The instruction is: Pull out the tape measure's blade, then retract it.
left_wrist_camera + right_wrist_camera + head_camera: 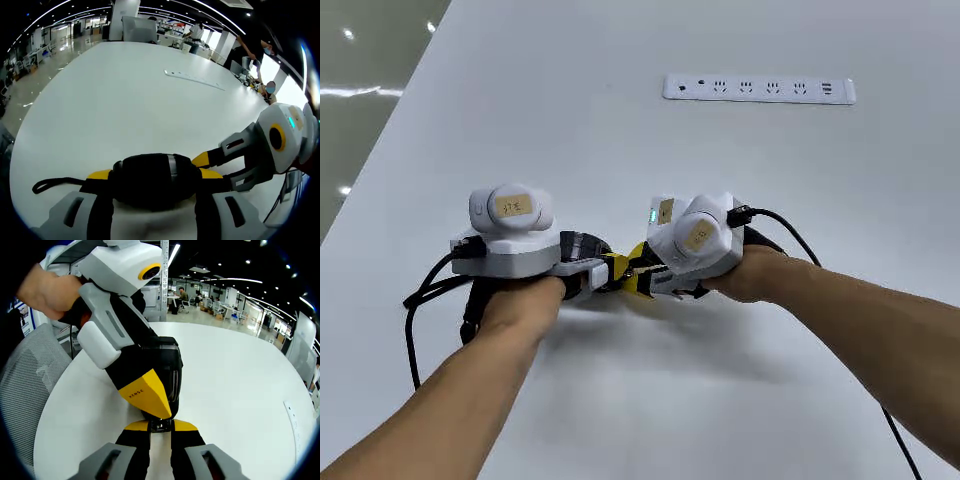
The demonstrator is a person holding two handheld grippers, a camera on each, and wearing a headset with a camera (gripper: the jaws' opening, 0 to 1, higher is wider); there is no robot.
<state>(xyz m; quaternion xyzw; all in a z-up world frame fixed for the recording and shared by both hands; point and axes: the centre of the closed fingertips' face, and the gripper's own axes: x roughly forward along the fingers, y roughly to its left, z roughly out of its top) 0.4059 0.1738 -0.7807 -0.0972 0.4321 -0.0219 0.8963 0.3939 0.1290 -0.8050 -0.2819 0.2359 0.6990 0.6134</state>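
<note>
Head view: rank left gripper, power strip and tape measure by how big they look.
1. left gripper, largest, nearest the camera.
2. power strip, lies farther off, so its true size is unsure.
3. tape measure, smallest, mostly hidden by the gripper holding it.

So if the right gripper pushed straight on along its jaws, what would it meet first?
The tape measure's case, directly ahead: the right gripper is pinching what looks like the blade tip at its mouth, while the left gripper clamps the case.
</note>
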